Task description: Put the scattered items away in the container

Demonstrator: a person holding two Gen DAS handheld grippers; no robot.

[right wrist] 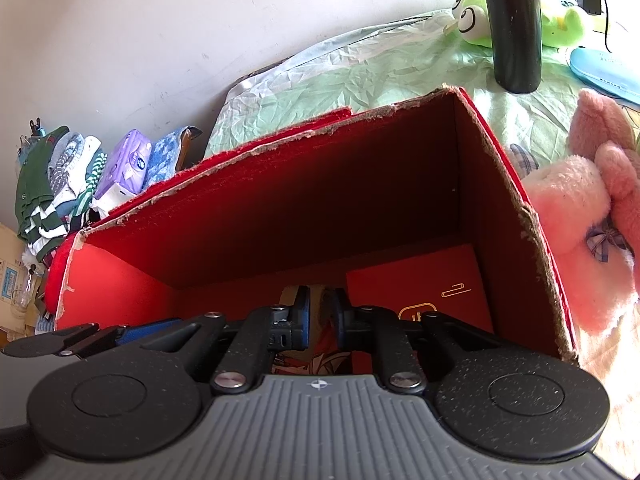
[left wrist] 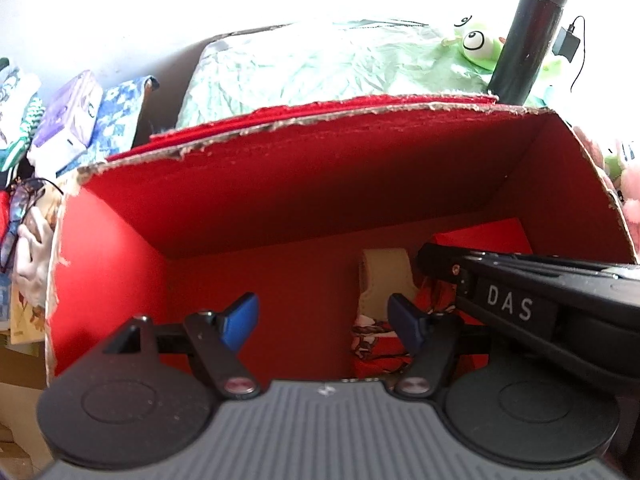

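Left gripper (left wrist: 320, 318): jaws stand apart with nothing between the blue pads; it points down into the red box (left wrist: 280, 184).
Right gripper (right wrist: 319, 314): jaws nearly together with a narrow gap; whether the pads press on anything there I cannot tell. It reaches into the same box, to the right of the left gripper.
Red box: open-topped, torn cardboard rim, directly ahead of and below both grippers.
Illustrated card (left wrist: 376, 340): on the box floor, just beyond the left gripper's right finger and under the right gripper's tips.
Red booklet (right wrist: 420, 280): flat on the box floor, just right of the right gripper.
Pink plush toy (right wrist: 580, 216): outside the box, right of the right gripper.
Black cylinder (left wrist: 524, 36): upright beyond the box's far wall.
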